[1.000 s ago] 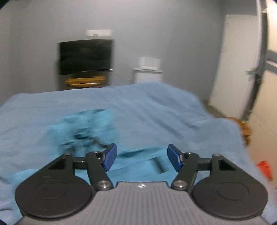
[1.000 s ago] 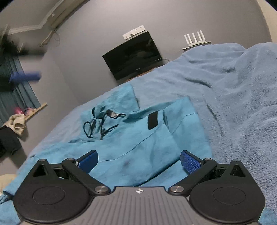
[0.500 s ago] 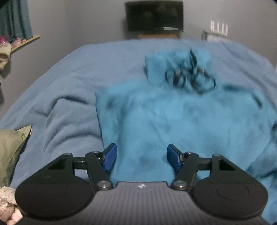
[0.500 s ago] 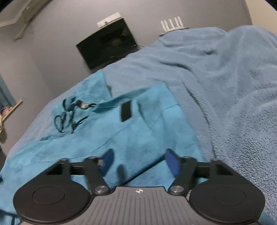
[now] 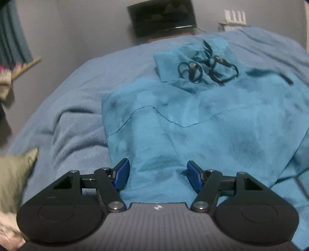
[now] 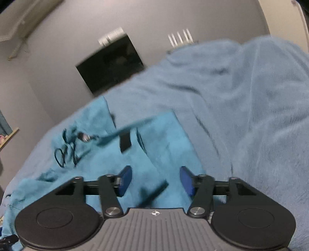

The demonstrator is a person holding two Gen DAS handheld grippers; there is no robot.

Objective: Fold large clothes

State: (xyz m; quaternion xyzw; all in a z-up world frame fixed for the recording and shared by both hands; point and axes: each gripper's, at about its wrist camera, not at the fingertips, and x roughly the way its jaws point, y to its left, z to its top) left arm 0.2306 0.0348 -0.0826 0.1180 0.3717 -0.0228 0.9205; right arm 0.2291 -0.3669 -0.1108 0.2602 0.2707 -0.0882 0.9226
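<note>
A teal hooded garment (image 5: 202,123) with black drawstrings (image 5: 208,67) lies spread on a blue blanket (image 5: 77,100) on a bed. My left gripper (image 5: 158,174) is open, low over the garment's near left edge. In the right wrist view the same garment (image 6: 115,160) lies ahead with a black patch (image 6: 125,142) near its right side. My right gripper (image 6: 155,181) is open above the garment's near right edge, holding nothing.
An olive pillow (image 5: 13,175) lies at the bed's left edge. A black TV (image 5: 162,17) hangs on the grey wall beyond the bed, with a white router (image 5: 234,16) to its right. Blanket folds (image 6: 251,106) rise on the right.
The left gripper swung from the bed's right side to the garment's left edge and dropped closer. The right gripper narrowed its opening somewhat and moved closer over the garment's right edge.
</note>
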